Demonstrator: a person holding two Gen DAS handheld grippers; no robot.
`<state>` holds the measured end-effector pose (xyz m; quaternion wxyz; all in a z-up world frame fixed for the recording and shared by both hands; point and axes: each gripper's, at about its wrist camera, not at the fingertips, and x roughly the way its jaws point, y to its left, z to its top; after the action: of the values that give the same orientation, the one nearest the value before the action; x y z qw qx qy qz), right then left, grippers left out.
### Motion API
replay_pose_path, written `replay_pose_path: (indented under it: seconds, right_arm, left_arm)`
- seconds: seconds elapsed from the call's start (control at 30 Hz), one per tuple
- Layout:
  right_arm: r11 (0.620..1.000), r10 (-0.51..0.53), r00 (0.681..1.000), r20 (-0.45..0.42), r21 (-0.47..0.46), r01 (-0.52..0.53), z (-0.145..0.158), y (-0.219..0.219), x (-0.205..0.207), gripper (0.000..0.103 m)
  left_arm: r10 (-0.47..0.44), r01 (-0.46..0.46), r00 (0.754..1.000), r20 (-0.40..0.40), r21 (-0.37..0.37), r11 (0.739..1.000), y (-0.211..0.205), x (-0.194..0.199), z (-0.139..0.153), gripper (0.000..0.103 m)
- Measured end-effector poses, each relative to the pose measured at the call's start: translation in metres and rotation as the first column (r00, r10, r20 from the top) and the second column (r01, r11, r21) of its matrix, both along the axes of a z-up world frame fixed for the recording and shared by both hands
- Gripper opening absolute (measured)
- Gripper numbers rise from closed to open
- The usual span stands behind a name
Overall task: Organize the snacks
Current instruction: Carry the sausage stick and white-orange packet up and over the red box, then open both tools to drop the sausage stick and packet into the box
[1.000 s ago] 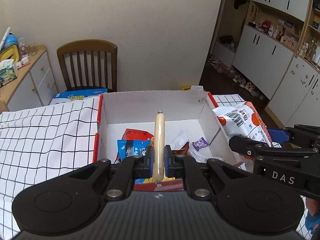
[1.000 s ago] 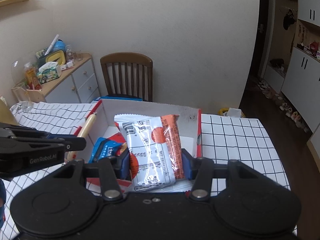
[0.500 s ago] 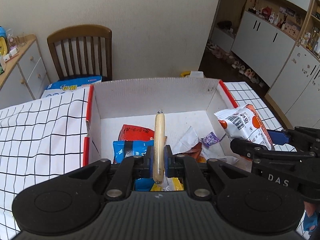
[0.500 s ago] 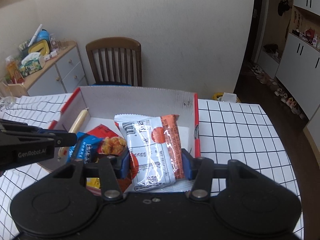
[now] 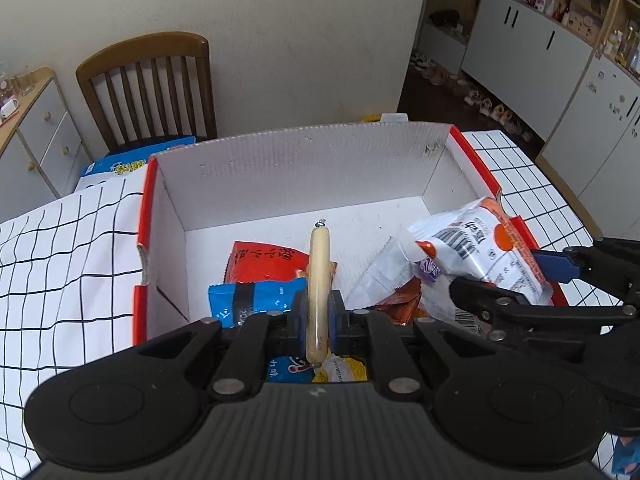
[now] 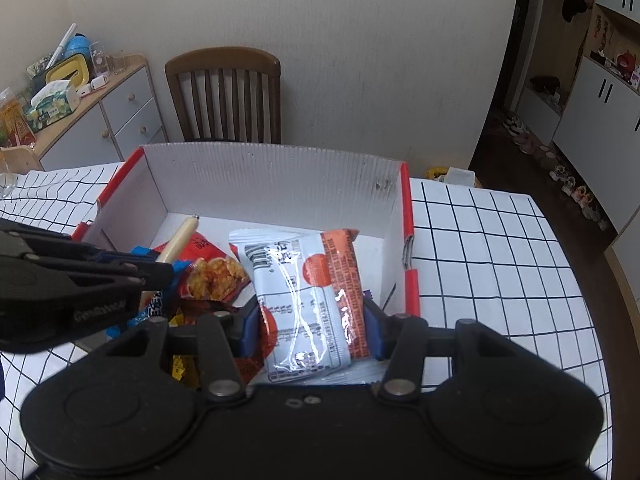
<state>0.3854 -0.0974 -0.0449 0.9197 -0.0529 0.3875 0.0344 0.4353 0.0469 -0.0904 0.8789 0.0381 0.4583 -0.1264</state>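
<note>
Hovering above the white corrugated box with red edges (image 5: 304, 176), both grippers carry snacks. Left gripper (image 5: 318, 316) is clenched on a thin pale sausage stick (image 5: 319, 264), which points toward the box's far wall, over a blue packet (image 5: 256, 300) and a red packet (image 5: 264, 262) lying on the box floor. Right gripper (image 6: 310, 320) grasps a white-and-orange plastic snack pack (image 6: 308, 288) by its sides, over the box's right half. Box sits on a surface under a black-gridded white cloth (image 6: 500, 264).
</note>
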Motion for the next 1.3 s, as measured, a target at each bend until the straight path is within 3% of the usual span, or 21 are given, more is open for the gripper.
replay_pose_path:
  seconds: [0.53, 1.13, 1.2, 1.27, 1.3]
  right_arm:
    - [1.0, -0.014, 0.999, -0.043, -0.026, 0.013, -0.015, 0.001, 0.015, 0.049]
    - [0.998, -0.017, 0.996, -0.087, -0.068, 0.011, -0.032, 0.005, 0.023, 0.051]
    - [0.998, -0.019, 0.996, -0.082, -0.061, 0.014, -0.031, 0.003, 0.02, 0.055]
    - [0.999, -0.014, 0.997, -0.07, -0.04, 0.011, -0.028, 0.001, 0.016, 0.072]
    - [1.0, -0.006, 0.998, -0.056, -0.028, 0.005, -0.025, 0.0, 0.013, 0.072]
  left_arm:
    - [0.005, -0.004, 0.999, -0.046, 0.032, 0.999, -0.004, 0.009, -0.021, 0.01]
    - [0.029, -0.029, 0.998, -0.048, 0.005, 1.0, 0.004, 0.003, -0.022, 0.01]
    - [0.032, -0.032, 0.998, -0.045, 0.005, 0.999, 0.005, 0.001, -0.02, 0.01]
    - [0.036, -0.035, 0.999, -0.04, 0.009, 0.999, 0.005, -0.001, -0.018, 0.01]
    - [0.037, -0.037, 0.999, -0.037, 0.013, 0.999, 0.005, -0.003, -0.018, 0.01]
